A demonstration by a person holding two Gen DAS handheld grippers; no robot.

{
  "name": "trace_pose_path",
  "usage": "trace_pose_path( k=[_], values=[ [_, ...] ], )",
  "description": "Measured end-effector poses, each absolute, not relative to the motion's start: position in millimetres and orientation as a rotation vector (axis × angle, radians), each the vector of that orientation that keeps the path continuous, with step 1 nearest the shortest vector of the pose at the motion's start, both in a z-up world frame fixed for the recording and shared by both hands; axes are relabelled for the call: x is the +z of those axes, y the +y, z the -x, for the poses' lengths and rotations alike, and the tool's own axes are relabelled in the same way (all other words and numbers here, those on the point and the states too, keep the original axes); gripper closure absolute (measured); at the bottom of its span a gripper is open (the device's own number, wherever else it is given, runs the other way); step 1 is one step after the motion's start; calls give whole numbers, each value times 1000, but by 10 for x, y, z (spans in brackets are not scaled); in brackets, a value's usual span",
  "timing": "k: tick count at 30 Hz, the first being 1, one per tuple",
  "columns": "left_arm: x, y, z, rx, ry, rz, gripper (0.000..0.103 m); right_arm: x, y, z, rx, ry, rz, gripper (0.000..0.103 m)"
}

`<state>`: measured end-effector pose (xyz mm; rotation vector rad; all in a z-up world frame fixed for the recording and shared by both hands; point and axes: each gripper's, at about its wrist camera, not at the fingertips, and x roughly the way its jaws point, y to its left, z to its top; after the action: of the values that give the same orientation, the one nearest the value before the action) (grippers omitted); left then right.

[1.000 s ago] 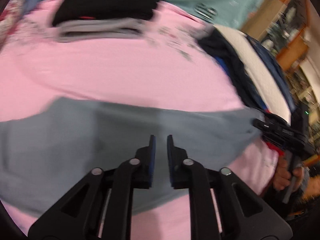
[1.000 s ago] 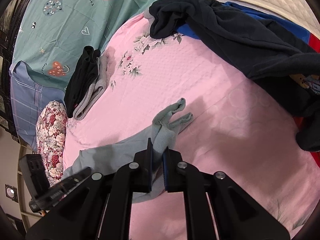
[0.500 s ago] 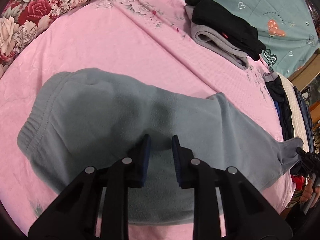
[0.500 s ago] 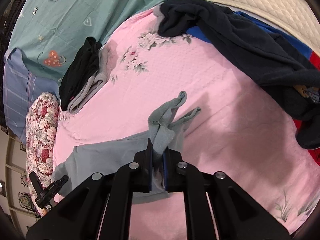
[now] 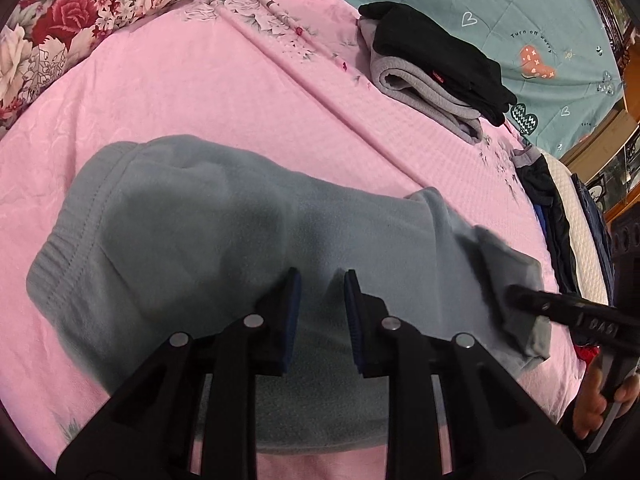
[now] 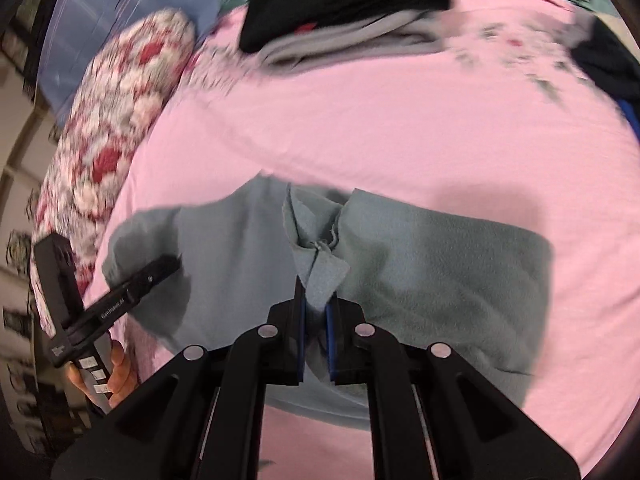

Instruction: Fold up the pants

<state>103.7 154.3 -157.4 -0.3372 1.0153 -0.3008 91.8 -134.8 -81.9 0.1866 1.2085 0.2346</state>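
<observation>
Grey-blue fleece pants (image 5: 208, 232) lie on the pink bedspread (image 5: 200, 80), waistband at the left, legs toward the right. My left gripper (image 5: 319, 280) hovers open and empty over the middle of the pants. My right gripper (image 6: 316, 298) is shut on the leg cuffs (image 6: 320, 268) and holds them over the body of the pants (image 6: 440, 272). In the left wrist view the right gripper (image 5: 560, 308) comes in from the right with the lifted leg ends (image 5: 516, 292). In the right wrist view the left gripper (image 6: 132, 284) shows at the left.
A folded stack of black and grey clothes (image 5: 436, 64) lies at the far side of the bed. A floral pillow (image 5: 60, 20) sits at the left. A pile of dark garments (image 5: 556, 216) lies at the right, by a white quilted mattress edge (image 5: 580, 236).
My right gripper has carried the leg cuffs leftward over the pants, folding the legs toward the waistband. My left gripper swung over the pants and opened a little wider.
</observation>
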Motion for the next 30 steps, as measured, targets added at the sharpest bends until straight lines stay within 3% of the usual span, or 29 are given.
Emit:
trace_pose_path(
  k=[6, 8, 9, 10, 12, 17, 19, 28, 30],
  values=[
    [-1604, 1633, -1061, -334, 1025, 402, 80, -1027, -886, -973, 273, 1265, -93, 95],
    [-1606, 1630, -1068, -338, 1027, 404, 80, -1064, -834, -967, 267, 1281, -63, 90],
    [-1606, 1627, -1072, -338, 1028, 403, 80, -1081, -816, -963, 277, 1294, -58, 77],
    [-1605, 1625, -1073, -338, 1027, 401, 80, -1073, -780, -946, 300, 1298, -64, 58],
    [-1603, 1624, -1076, -338, 1027, 402, 80, -1003, -733, -896, 343, 1291, -76, 52],
    [-1604, 1621, -1075, -338, 1028, 404, 80, -688, -807, -952, 327, 1179, -107, 56],
    [-1603, 1618, -1070, -336, 1028, 402, 80, -703, -807, -1072, 265, 1158, -51, 91],
    [-1616, 1641, -1084, -344, 1032, 417, 80, -1086, -686, -1178, 307, 1284, -34, 92],
    [-1626, 1677, -1089, -377, 1031, 452, 72, -875, -786, -1103, 323, 1234, -70, 92]
  ],
)
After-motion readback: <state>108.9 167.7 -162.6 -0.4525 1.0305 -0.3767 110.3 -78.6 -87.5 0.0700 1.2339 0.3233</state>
